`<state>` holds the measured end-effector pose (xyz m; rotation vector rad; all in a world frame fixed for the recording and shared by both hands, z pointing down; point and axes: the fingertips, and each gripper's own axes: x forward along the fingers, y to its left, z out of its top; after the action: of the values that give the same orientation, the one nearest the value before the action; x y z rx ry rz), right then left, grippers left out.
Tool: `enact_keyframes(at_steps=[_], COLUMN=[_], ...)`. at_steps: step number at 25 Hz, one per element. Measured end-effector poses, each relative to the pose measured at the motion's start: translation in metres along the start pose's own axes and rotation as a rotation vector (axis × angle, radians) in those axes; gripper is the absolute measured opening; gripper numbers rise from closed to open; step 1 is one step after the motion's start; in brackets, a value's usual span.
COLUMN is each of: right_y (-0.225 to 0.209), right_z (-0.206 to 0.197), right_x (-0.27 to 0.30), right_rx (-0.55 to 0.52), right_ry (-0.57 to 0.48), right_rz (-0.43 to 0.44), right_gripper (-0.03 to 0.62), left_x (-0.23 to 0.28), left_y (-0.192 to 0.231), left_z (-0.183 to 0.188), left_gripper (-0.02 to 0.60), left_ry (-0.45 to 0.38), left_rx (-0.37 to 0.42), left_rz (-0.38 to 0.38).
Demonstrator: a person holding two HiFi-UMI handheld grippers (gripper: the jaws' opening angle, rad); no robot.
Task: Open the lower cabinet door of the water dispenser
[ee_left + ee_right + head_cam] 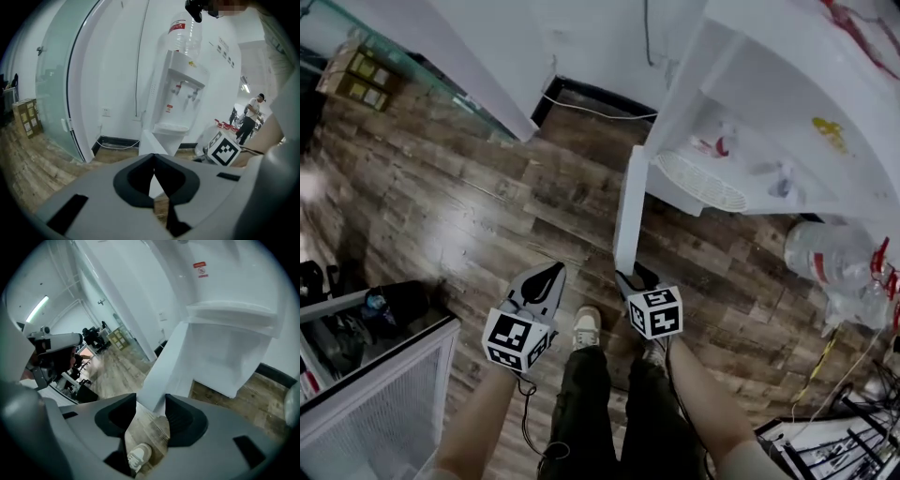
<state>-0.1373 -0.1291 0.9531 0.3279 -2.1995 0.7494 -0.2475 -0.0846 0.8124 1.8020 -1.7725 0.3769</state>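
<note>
Head view: cabinet door (pixel 630 211) swung out from water dispenser (pixel 769 103) front, seen edge-on. Right gripper (pixel 633 277) grasps door's free edge. Left gripper (pixel 553 272) beside door, on side away from water dispenser.
Left gripper view: jaws clenched, empty, water dispenser ahead.
Right gripper view: door edge pinched between jaws.

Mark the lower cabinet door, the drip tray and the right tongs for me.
lower cabinet door (pixel 631 211), head view, middle of the open white panel.
drip tray (pixel 703 181), head view, centre of its slotted grille.
right tongs (pixel 151 401), right gripper view, midway between the tips, closed on the door's free edge.
</note>
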Motion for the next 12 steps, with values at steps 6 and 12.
enact_keyframes(at_steps=[6,12], right_y=[0.049,0.082], right_z=[0.019,0.041], right_x=[0.041,0.068], right_rx=[-0.077,-0.122], right_ry=[0.022,0.039], right_rz=[0.089,0.135], right_gripper=[0.198,0.204], left_x=[-0.021,-0.033], left_y=[0.040,0.073], left_z=[-0.008,-0.010], left_gripper=[0.006,0.006], left_ry=[-0.007,-0.018], left_rx=[-0.036,-0.079], left_rz=[0.062,0.115])
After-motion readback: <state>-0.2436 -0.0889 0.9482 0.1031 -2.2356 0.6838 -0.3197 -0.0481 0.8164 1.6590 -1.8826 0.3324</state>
